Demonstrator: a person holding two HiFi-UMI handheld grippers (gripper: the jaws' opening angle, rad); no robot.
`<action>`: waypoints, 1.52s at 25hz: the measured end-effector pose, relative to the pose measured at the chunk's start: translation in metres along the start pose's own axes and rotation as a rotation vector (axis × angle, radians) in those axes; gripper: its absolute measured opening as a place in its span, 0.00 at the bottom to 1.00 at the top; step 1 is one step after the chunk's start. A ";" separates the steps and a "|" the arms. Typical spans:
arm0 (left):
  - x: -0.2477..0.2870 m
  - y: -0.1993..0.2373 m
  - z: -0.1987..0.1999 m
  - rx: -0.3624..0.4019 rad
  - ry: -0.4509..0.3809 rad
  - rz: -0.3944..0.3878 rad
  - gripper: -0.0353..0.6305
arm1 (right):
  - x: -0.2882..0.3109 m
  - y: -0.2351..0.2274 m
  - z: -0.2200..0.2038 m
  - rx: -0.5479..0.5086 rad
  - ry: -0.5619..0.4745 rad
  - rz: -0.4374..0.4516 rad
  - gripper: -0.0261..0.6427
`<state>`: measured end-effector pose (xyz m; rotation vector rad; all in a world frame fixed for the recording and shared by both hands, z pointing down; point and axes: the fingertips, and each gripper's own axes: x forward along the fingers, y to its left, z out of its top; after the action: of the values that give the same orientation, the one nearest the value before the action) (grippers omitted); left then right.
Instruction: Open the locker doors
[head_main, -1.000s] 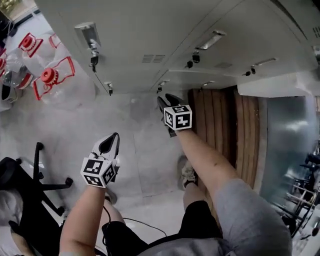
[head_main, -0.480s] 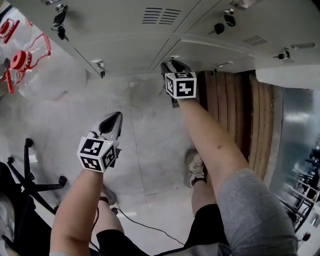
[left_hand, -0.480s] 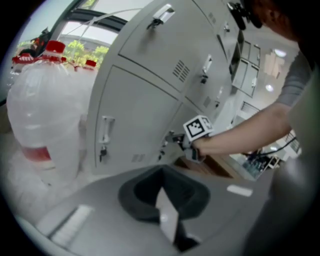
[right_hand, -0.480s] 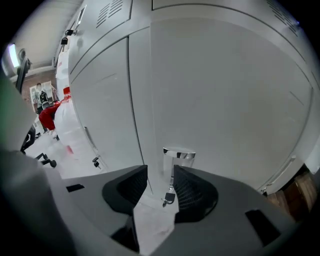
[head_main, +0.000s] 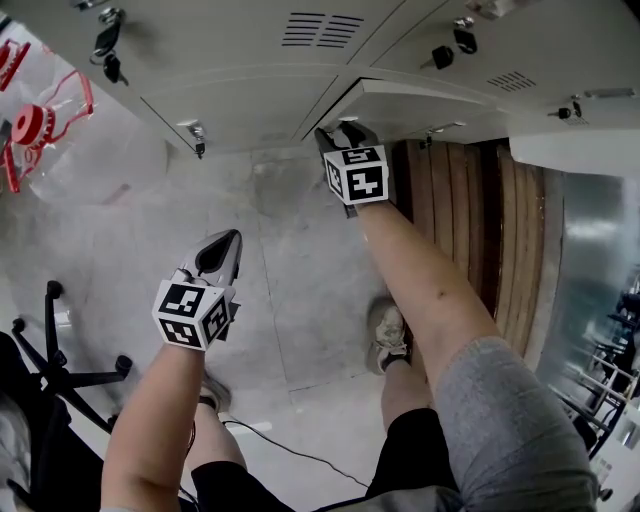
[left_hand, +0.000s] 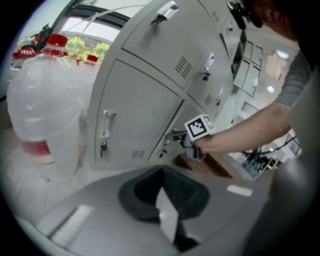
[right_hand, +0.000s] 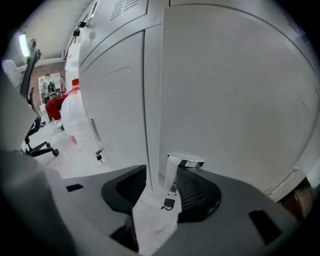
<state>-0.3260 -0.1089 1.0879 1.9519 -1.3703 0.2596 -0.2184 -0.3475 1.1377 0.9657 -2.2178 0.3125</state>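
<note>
Grey lockers run across the top of the head view. My right gripper (head_main: 340, 130) is at the front edge of a bottom locker door (head_main: 420, 100), which stands slightly out from its neighbours. In the right gripper view that gripper (right_hand: 162, 185) has the door's chrome handle (right_hand: 185, 162) between its jaws; they have just been opening and stand wide, so it is open. A small key (right_hand: 168, 203) hangs below the handle. My left gripper (head_main: 225, 242) hangs over the floor, away from the lockers, and its jaws (left_hand: 162, 192) look shut and empty.
The bottom locker to the left (head_main: 240, 110) is closed, with a key in its handle (head_main: 195, 135). Big water bottles with red caps (head_main: 40, 120) stand at the far left. An office chair base (head_main: 50, 360), a wooden bench (head_main: 470, 220), the person's shoe (head_main: 385, 335) and a floor cable (head_main: 280, 440) are nearby.
Both grippers have come down and the view has tipped towards the bottom lockers. The right gripper has reached the bottom door's handle, and that door's edge now stands out a little.
</note>
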 end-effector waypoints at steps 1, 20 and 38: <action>0.000 -0.002 -0.001 -0.001 0.002 -0.002 0.06 | -0.005 0.003 -0.005 0.001 -0.001 0.011 0.29; 0.002 -0.034 -0.019 0.024 0.056 -0.044 0.06 | -0.117 -0.019 -0.113 0.360 0.010 0.034 0.24; 0.027 -0.058 -0.013 0.032 0.077 -0.070 0.06 | -0.201 -0.117 -0.203 0.362 0.142 -0.114 0.17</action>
<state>-0.2604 -0.1098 1.0861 1.9915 -1.2529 0.3218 0.0641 -0.2242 1.1450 1.2144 -2.0057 0.7248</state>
